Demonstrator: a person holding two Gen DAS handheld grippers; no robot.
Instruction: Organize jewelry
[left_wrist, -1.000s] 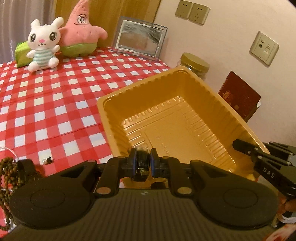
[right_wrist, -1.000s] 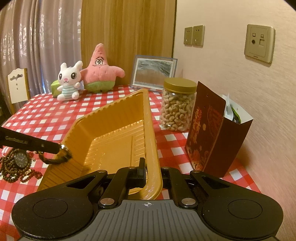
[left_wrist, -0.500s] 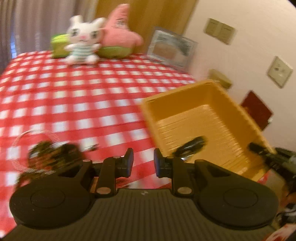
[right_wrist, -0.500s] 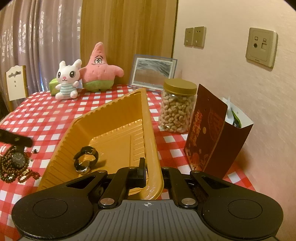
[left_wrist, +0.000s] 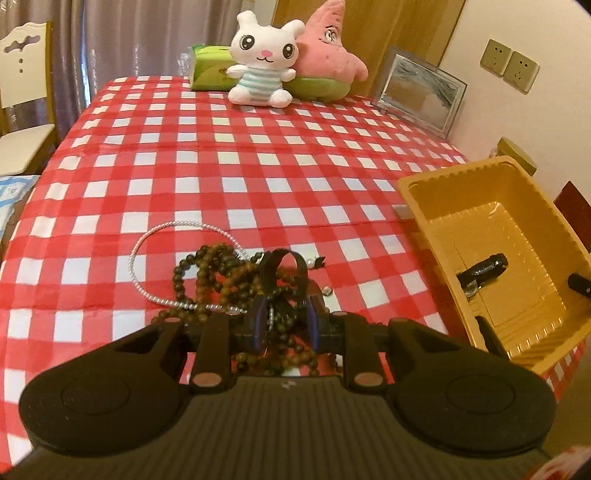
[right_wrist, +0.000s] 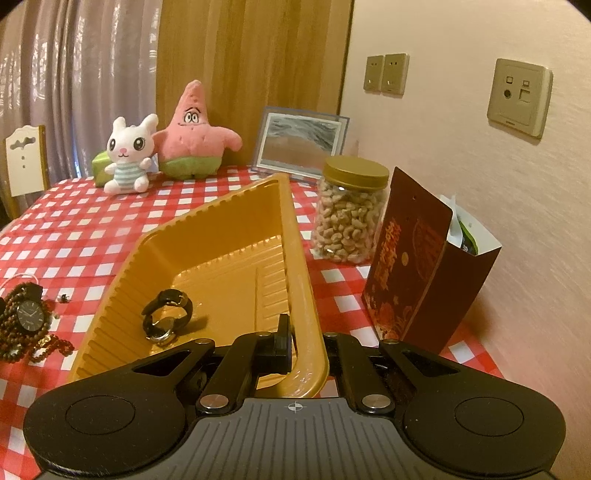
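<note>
While its jaws have just been opening and now stand apart with nothing pressed between them, the left gripper (left_wrist: 284, 326) hovers over a jewelry pile on the red-checked tabletop (left_wrist: 184, 173): one tangle of brown bead strands (left_wrist: 221, 269), one silver chain (left_wrist: 147, 254) and one black-strapped watch (right_wrist: 31, 315). Two or three small pieces (left_wrist: 317, 263) just beyond the pile are too tiny to identify. To the right, the right gripper (right_wrist: 306, 345) is clamped on the near rim of one yellow tray (right_wrist: 218, 225), where a second black watch (right_wrist: 166, 319) lies. Beyond the tray stand one jar of cashews (right_wrist: 347, 210) and one dark red paper bag (right_wrist: 417, 266). Farthest back sit two plush toys, a white bunny (left_wrist: 264, 61) and a pink starfish (left_wrist: 327, 55), beside one framed picture (left_wrist: 421, 90).
</note>
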